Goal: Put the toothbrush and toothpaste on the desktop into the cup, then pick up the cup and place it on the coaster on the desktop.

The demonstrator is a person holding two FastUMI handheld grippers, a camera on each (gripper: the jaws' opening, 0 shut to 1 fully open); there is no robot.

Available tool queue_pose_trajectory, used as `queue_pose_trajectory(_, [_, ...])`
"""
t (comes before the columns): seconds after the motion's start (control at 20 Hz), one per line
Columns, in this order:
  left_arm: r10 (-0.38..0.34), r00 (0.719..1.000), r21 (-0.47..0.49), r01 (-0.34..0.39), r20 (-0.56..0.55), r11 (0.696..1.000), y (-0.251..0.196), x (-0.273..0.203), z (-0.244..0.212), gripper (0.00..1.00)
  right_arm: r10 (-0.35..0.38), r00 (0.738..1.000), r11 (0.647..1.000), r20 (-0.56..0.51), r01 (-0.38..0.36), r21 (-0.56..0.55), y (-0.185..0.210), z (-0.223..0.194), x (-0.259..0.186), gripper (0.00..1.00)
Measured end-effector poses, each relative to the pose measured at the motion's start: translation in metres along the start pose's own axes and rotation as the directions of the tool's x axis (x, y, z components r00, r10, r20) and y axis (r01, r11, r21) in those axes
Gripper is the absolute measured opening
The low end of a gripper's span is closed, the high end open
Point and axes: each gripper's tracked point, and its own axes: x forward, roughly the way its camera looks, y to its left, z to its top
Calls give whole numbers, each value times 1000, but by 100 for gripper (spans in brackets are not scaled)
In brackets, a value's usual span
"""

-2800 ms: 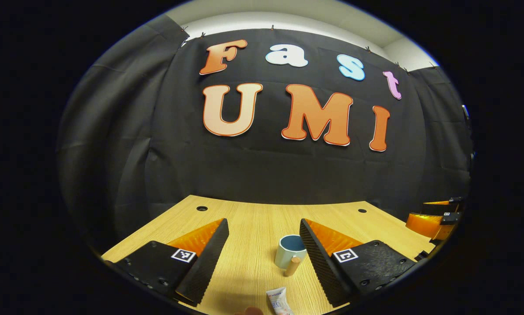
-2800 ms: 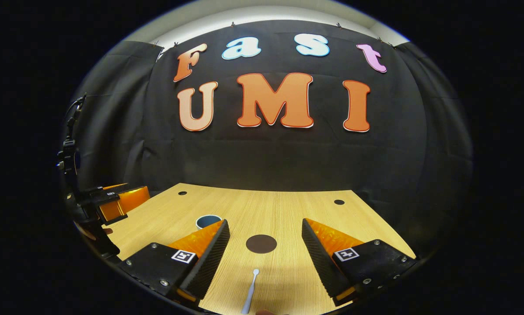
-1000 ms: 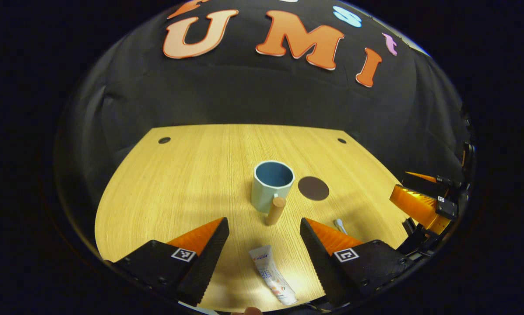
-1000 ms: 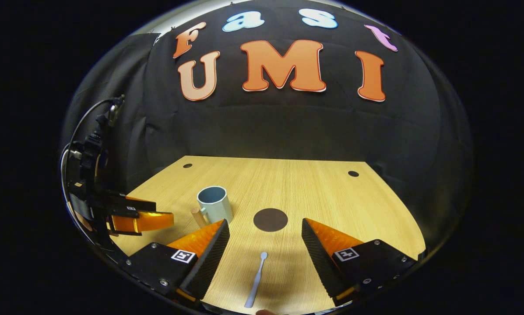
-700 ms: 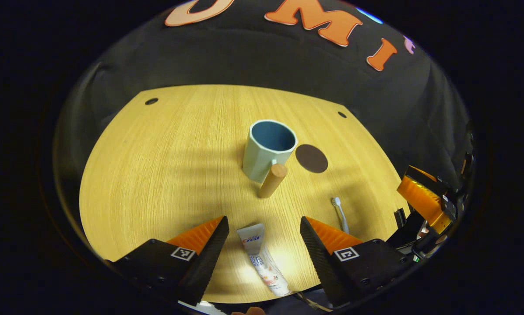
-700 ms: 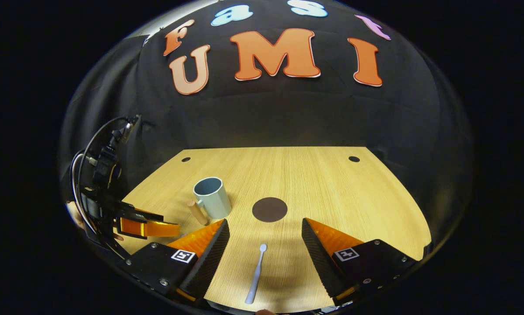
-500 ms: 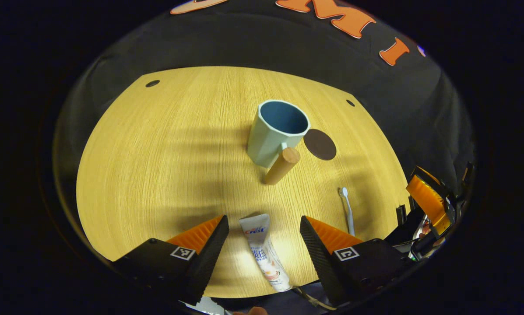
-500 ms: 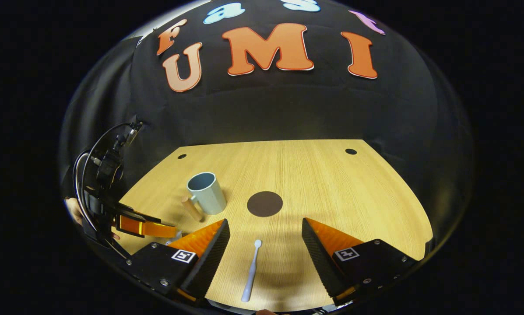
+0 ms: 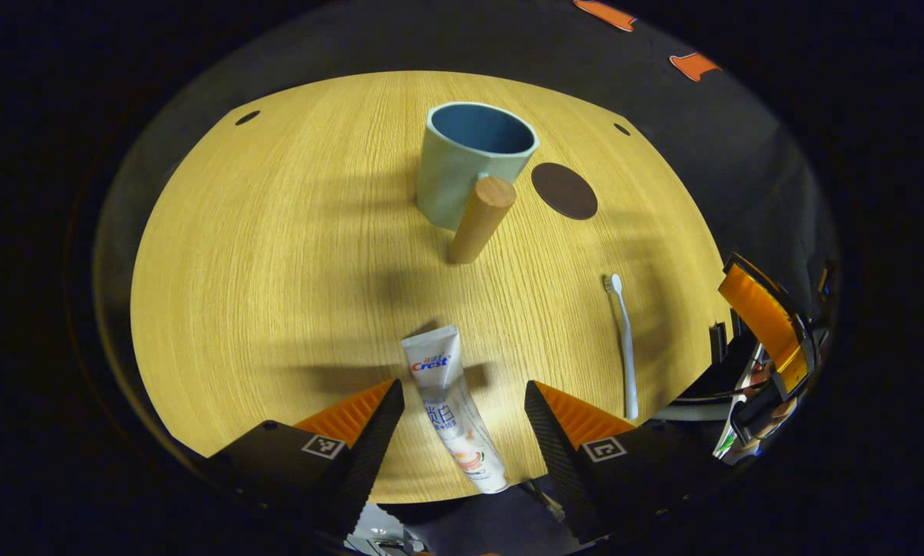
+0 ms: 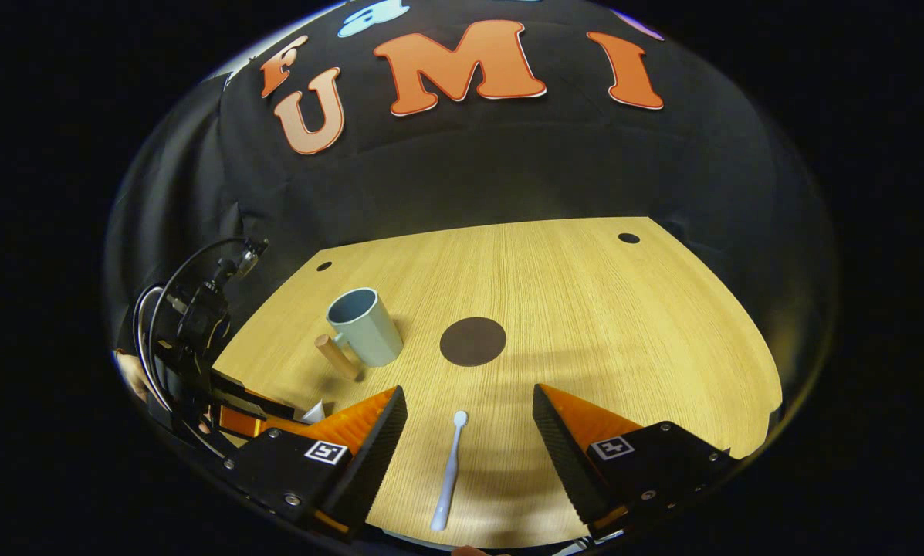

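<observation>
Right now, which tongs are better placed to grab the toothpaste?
Left. The toothpaste lies between the left tongs' open fingers, while the right tongs straddle the toothbrush.

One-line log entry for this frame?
left gripper: open, straddling toothpaste | right gripper: open over toothbrush | cup: empty, off coaster | stage: pre-grasp

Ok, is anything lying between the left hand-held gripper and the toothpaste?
Nothing visible. The left hand-held gripper is open with the toothpaste tube lying between its fingers on bare desktop. The cup stands farther ahead.
</observation>
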Motion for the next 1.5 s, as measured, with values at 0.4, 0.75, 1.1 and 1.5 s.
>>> queue_pose_trajectory(0.4, [61,995,-37,-65,-78,997,15,18,-21,53,9,1000,1000,-12,-8,16,-1,-3,4,98])
queue_pose_trajectory(0.75, [65,996,-27,-66,-54,997,27,12,-17,5,-23,1000,1000,-21,23,17,-10,-6,2,99])
queue_pose_trajectory(1.1, [32,999,39,-33,35,999,29,-6,-4,5,-71,988,996,-134,64,-59,-1,-24,4,99])
queue_pose_trajectory(1.5, [-39,987,124,20,153,992,26,-15,9,5,-133,930,986,-341,90,-141,18,-62,25,99])
